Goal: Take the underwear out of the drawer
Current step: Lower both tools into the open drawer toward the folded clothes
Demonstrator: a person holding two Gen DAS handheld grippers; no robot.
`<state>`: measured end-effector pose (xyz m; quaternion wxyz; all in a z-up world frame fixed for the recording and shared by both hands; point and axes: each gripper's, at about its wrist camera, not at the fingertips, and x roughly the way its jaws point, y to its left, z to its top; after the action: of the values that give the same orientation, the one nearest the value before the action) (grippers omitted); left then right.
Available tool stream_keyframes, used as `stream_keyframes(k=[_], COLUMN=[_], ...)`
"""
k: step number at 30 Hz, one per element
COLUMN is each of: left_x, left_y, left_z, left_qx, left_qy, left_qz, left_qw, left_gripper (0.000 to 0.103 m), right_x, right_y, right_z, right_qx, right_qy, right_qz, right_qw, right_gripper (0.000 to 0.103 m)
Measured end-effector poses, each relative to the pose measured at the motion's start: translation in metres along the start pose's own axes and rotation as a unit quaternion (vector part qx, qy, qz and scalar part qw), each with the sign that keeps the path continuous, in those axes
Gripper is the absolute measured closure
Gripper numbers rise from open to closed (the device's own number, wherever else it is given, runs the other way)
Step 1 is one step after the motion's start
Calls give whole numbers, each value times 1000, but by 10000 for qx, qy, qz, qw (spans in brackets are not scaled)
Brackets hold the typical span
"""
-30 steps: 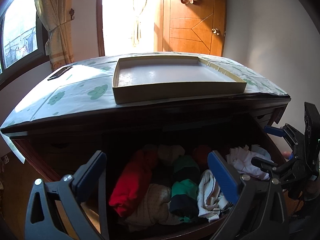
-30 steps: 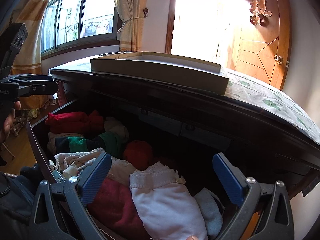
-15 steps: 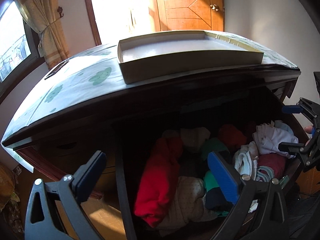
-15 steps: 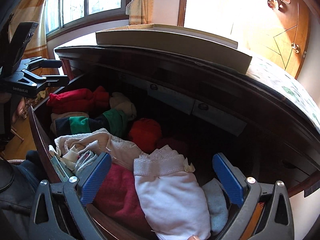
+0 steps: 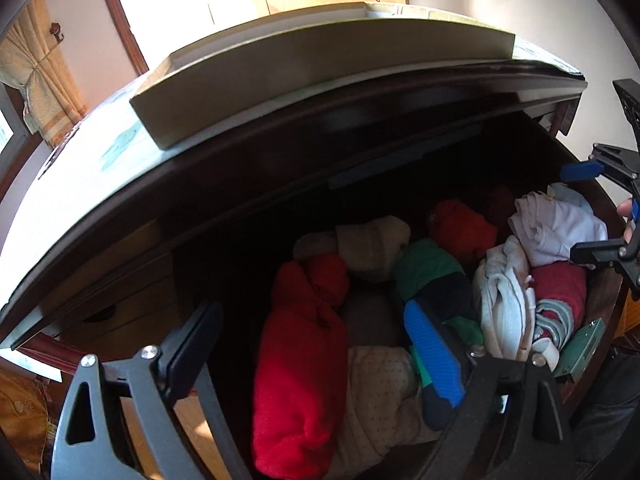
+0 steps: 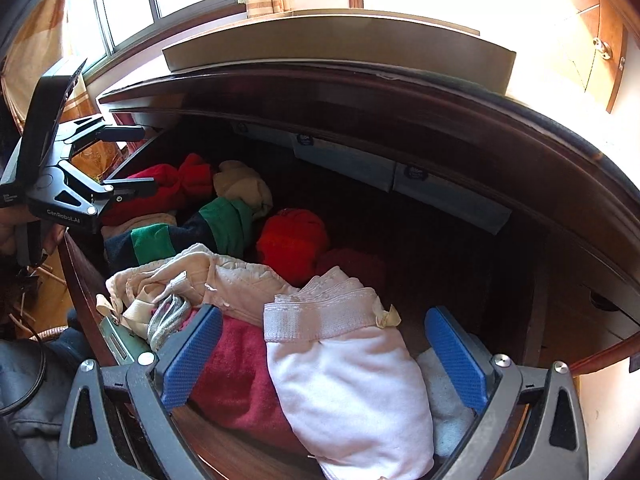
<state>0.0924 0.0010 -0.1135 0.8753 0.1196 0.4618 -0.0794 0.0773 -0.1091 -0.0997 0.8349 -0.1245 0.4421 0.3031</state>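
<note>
Grippers poised over the open drawer (image 6: pixel 86 292) of folded underwear.
Left gripper (image 5: pixel 312 354), jaws just narrowing yet apart, straddles the red roll (image 5: pixel 300 380); right gripper (image 6: pixel 324 356) gapes around the white pair (image 6: pixel 352 384), front right.

The drawer (image 6: pixel 86 280), dark wood, stands pulled open beneath the dresser top and fills the lower middle of both frames, packed with rolled and folded underwear. In the right wrist view a pale pink pair (image 6: pixel 352 380) with a white lace waistband lies at lower centre, beside a crumpled cream pair (image 6: pixel 208 280) at centre left. In the left wrist view a bright red roll (image 5: pixel 300 380) lies lengthwise at lower centre.
</note>
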Motion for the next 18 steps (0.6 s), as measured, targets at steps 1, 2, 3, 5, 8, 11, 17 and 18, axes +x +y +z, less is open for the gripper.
stream_keyframes(k=[1,2,3,5,8,11,17,18], left_x=[2,4,6,10,15,22,32,33], left_y=[0,0,0,2,4,8,19,20], left_z=[0,0,0,0,-1,0,2,2], left_qx=[25,48,69,32,1,-99,-255,-286], left_qy=[74,132,204,322,453,571,720,738], left_qz=[-36,-31,-35,-147,-187,-298,-493,-497], left_qw=[10000,9999,9998,9994,9988,9979,9959,9956], left_gripper=[14,17,17,21,22,26,27,27], right_x=[1,2,2,2,4,7,8,8], right_y=[0,0,-1,-1,-4,-3,-9,-12], right_z=[0,0,0,0,1,-1,-5,-5], right_qx=[-20,-41,-54,-104,-163,-301,-241,-179], right_qy=[42,99,155,224,327,535,808,834], right_qz=[-16,-81,-157,-226,-319,-141,141,190], right_qw=[10000,9999,9997,9994,9988,9980,9963,9962], right_gripper=[1,1,1,1,1,1,1,1])
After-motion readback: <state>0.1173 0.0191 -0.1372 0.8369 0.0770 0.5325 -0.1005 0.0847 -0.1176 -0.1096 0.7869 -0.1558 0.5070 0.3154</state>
